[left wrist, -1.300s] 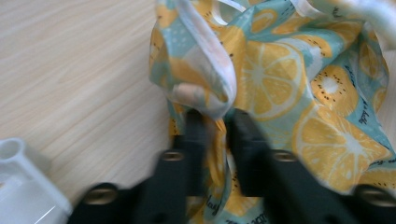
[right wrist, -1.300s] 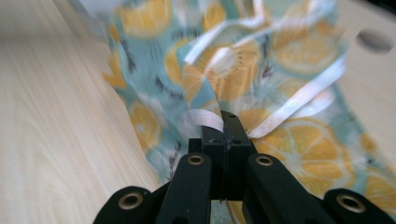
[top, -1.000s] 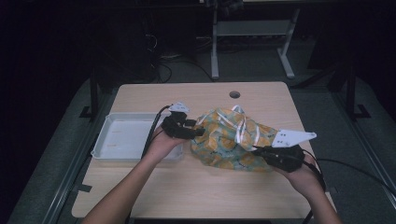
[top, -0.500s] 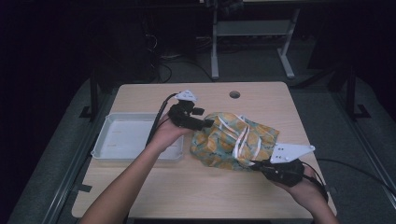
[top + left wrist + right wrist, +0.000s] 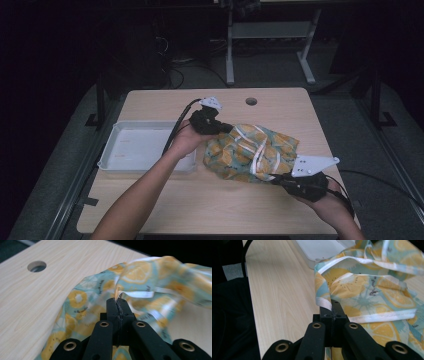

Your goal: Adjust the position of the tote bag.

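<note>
Jaws of both grippers clamp the lemon-print cloth (image 5: 252, 152) on a wooden table (image 5: 165, 200) in a dark room.

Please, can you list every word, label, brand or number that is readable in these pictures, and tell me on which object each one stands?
None can be read.
Small dark print on the lemon-patterned cloth, right gripper view: too blurred to read.
Faint marks inside the white tray, high view: too small to read.
Table and both grippers: no text visible.
</note>
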Demonstrator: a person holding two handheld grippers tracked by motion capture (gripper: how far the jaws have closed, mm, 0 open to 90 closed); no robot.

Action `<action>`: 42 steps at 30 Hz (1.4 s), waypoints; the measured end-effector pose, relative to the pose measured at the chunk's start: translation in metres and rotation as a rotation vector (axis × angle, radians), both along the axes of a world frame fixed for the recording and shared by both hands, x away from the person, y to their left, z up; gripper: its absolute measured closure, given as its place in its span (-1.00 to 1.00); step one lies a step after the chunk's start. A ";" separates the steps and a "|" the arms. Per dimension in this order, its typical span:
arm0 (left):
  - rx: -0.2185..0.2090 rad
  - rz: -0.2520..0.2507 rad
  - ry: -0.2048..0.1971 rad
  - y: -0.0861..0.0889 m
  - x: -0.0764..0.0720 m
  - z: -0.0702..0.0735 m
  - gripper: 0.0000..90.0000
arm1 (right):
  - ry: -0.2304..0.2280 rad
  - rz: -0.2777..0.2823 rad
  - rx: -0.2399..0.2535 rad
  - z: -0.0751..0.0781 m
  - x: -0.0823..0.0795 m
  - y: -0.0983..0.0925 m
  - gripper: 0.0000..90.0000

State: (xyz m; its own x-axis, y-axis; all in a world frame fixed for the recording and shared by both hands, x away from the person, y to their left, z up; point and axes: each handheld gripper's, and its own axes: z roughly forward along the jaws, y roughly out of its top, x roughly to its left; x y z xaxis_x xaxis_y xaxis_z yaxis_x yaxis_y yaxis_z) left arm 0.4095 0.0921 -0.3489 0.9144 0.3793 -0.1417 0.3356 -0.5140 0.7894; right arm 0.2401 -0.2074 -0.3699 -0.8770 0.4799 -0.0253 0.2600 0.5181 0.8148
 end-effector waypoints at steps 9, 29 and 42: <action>-0.083 -0.075 -0.003 0.046 -0.063 0.005 0.99 | 0.071 0.012 -0.023 -0.011 -0.013 -0.005 1.00; 0.058 -0.133 0.200 0.080 -0.147 -0.077 0.75 | 0.297 -0.003 -0.151 -0.069 -0.043 -0.012 0.74; 0.057 -0.044 0.072 0.107 -0.152 -0.048 0.29 | 0.180 -0.082 0.026 -0.036 -0.052 -0.038 0.13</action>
State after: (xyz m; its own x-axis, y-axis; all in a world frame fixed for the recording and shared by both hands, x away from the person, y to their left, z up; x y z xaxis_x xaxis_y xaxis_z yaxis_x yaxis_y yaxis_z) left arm 0.2576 0.1994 -0.3969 0.9186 0.3481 -0.1871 0.3666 -0.5733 0.7327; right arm 0.1879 -0.2454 -0.4060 -0.8244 0.5479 0.1418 0.4430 0.4688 0.7642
